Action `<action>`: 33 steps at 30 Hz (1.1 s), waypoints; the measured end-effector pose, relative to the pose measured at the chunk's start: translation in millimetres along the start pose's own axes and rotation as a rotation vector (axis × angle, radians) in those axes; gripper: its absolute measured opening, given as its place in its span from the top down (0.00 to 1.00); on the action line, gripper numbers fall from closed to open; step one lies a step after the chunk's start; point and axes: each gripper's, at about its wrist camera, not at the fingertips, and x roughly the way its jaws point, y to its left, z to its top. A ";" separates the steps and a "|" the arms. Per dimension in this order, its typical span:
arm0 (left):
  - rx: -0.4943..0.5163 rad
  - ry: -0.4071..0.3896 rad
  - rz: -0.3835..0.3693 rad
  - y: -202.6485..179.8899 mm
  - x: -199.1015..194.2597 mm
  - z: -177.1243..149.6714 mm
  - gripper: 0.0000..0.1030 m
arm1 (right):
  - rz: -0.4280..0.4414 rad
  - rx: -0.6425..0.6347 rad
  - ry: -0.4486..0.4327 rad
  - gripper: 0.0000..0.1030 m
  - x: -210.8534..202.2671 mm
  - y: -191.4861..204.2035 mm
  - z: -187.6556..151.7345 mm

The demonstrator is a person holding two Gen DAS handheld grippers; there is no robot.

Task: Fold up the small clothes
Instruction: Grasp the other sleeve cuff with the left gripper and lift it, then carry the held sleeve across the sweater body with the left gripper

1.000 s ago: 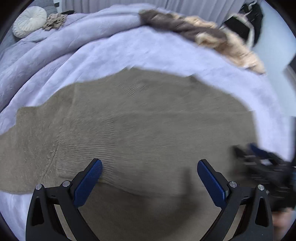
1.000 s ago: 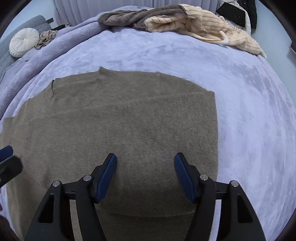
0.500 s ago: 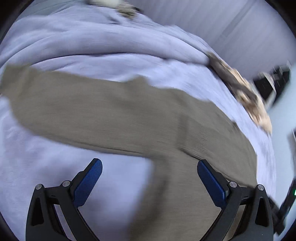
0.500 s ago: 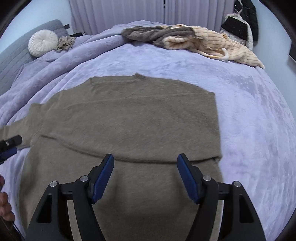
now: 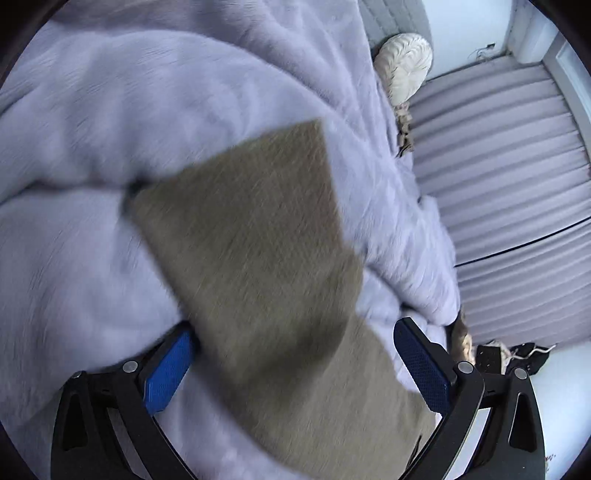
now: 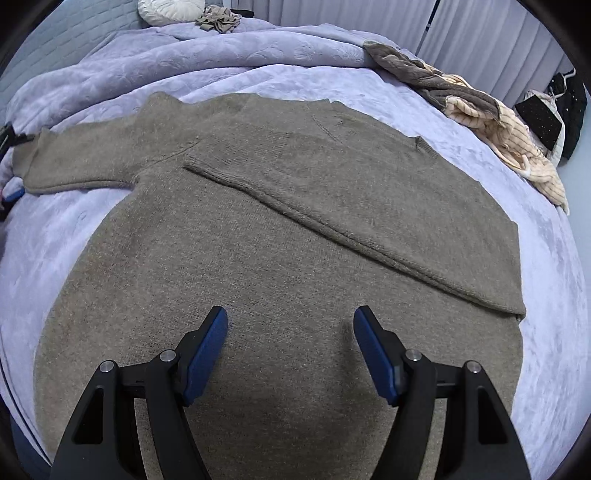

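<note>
An olive-brown knit sweater (image 6: 258,236) lies flat on the lavender bed cover (image 6: 546,280). Its right sleeve is folded across the chest; its left sleeve (image 6: 85,162) stretches out to the left. My right gripper (image 6: 290,332) is open and empty, hovering over the sweater's lower body. In the left wrist view, the left sleeve (image 5: 258,243) runs away from the camera, and my left gripper (image 5: 295,350) is open with its jaws astride the sleeve. The view is blurred, so contact cannot be told.
A pile of brown and cream clothes (image 6: 472,107) lies at the bed's far right. A round white cushion (image 5: 406,66) and a small crumpled garment (image 6: 218,18) sit near the headboard. Grey curtains (image 5: 509,206) hang behind the bed.
My left gripper has swung left from the sweater's body to the outstretched left sleeve. My right gripper has turned left and moved closer over the sweater's lower body.
</note>
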 end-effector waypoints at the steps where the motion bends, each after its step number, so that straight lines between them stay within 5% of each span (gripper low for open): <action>1: -0.013 -0.018 -0.021 0.4 0.4 1.4 0.05 | -0.011 -0.008 0.003 0.28 -0.9 1.0 0.6; 4: 0.006 -0.027 -0.091 0.1 -1.8 -6.1 0.89 | -0.040 -0.024 0.000 0.28 -6.9 2.2 3.6; 13: 0.071 -0.116 -0.114 -5.6 -48.2 -14.4 0.89 | -0.053 -0.064 -0.041 0.28 7.1 29.1 79.9; 19: 0.137 -0.140 -0.076 -24.4 -78.4 -23.1 0.90 | -0.034 -0.027 -0.033 0.28 50.5 83.6 154.0; 25: 0.224 -0.157 -0.042 -37.4 -118.3 -23.5 0.90 | -0.057 -0.168 0.050 0.31 90.3 166.1 176.5; 29: 0.354 -0.123 0.009 -81.5 -119.1 -44.7 0.90 | 0.092 -0.101 -0.030 0.31 52.5 143.1 175.4; 33: 0.475 -0.026 0.033 -138.3 -96.5 -79.4 0.90 | 0.026 -0.083 -0.047 0.30 28.1 97.7 159.6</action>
